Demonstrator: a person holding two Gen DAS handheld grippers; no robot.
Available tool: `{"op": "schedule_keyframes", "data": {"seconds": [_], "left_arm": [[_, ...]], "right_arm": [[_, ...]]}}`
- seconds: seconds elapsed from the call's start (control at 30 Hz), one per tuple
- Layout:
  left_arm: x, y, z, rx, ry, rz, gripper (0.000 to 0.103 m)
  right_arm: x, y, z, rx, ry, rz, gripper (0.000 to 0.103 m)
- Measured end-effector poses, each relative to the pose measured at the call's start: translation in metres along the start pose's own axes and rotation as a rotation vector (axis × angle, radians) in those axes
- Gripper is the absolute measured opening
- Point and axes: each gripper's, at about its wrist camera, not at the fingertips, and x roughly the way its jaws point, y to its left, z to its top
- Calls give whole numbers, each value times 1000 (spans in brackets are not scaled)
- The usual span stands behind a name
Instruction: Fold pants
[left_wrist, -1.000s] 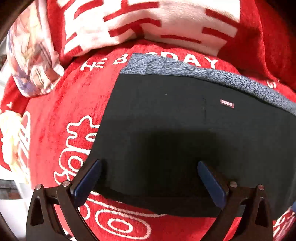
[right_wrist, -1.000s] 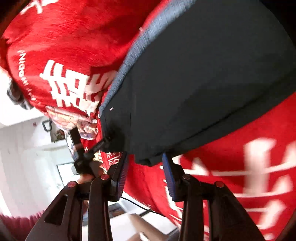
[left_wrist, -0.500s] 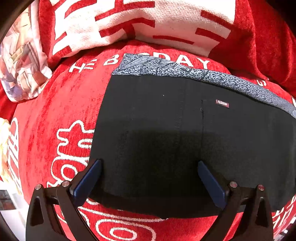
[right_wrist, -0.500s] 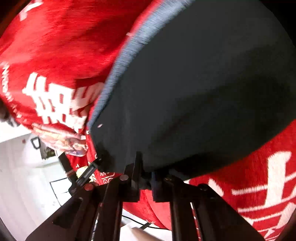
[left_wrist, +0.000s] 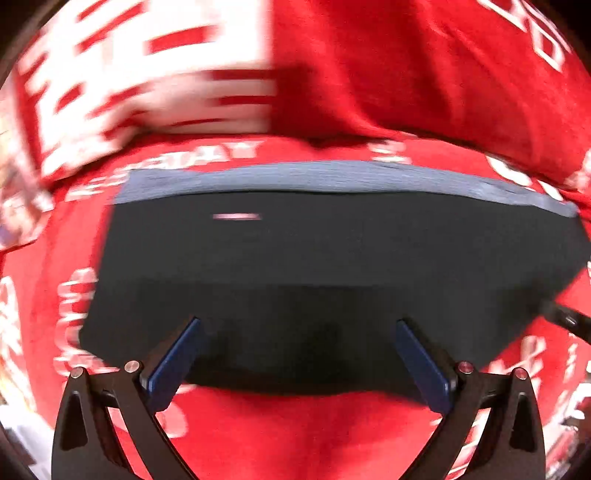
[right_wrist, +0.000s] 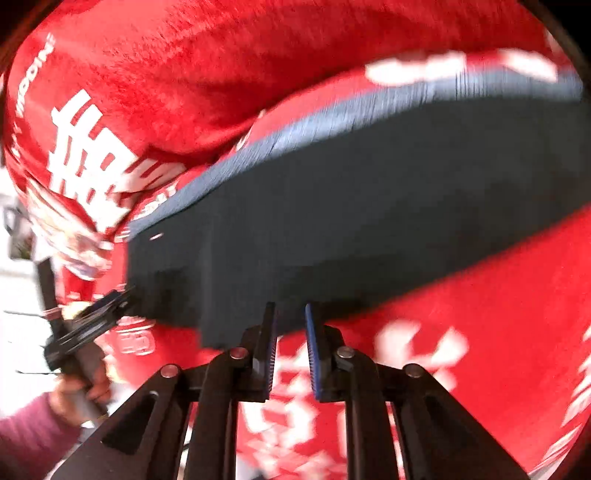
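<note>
Left gripper (left_wrist: 297, 322): hung pointing steeply down over the near edge of the pants (left_wrist: 332, 258); jaws spread wide, nothing pinched, dark cloth showing between the pads
Pants: lay flat and folded on the red blanket (left_wrist: 295, 435); long axis ran left to right across both views, grey waistband (left_wrist: 332, 177) along the far edge, folded edge facing the jaws
Right gripper (right_wrist: 290, 308): jaws had just been opening, stood a narrow gap apart; only blanket seen in the gap, pants edge just beyond the tips, not gripped
Nearer hand: judged the right, tips almost at the near edge close to one end; left stood over the cloth itself
Edges: near edge and both short ends looked free for a pinch
Room: open blanket on the near side and right; red-and-white cushion (left_wrist: 147, 74) crowded the far left, behind the waistband
</note>
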Motion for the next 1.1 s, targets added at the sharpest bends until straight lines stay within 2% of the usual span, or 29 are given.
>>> {"op": "schedule_keyframes", "data": {"seconds": [0.1,0.17,0.23,0.33,0.4,0.47,0.53,0.6,0.77,0.87,0.93,1.03,1.1], "left_arm": [[24,-47,1,49,29,0,103],[44,-72,-13,95,116,21,103],[35,-76,-23,76,38,51,103],[28,-74,-23,68,64,59,103],[22,-69,-18,59,94,65,103],[15,-66,-17,81,90,92,103],[8,-68,-16,109,86,112,103],[3,-73,-17,124,94,124,103],[-14,-78,-30,131,121,106,103],[-21,-84,-36,145,144,123,103],[-34,-87,-39,148,139,107,103],[-55,-88,-39,152,128,78,103],[-65,-87,-38,150,134,65,103]], "right_arm": [[11,-11,17,-41,-14,-121,17],[26,-23,16,-18,43,-160,16],[20,-29,9,-5,1,-129,16],[16,-26,1,-46,31,-147,17],[10,-27,-6,-38,63,-115,17],[4,-30,-12,-29,78,-107,18],[-4,-34,-19,-21,87,-114,25],[-10,-33,-26,-9,85,-123,44],[-24,-38,-40,48,88,-148,51],[-34,-42,-45,73,92,-161,53],[-42,-40,-48,74,89,-170,59],[-59,-33,-50,76,73,-180,63],[-70,-26,-51,72,61,-188,70]]}}
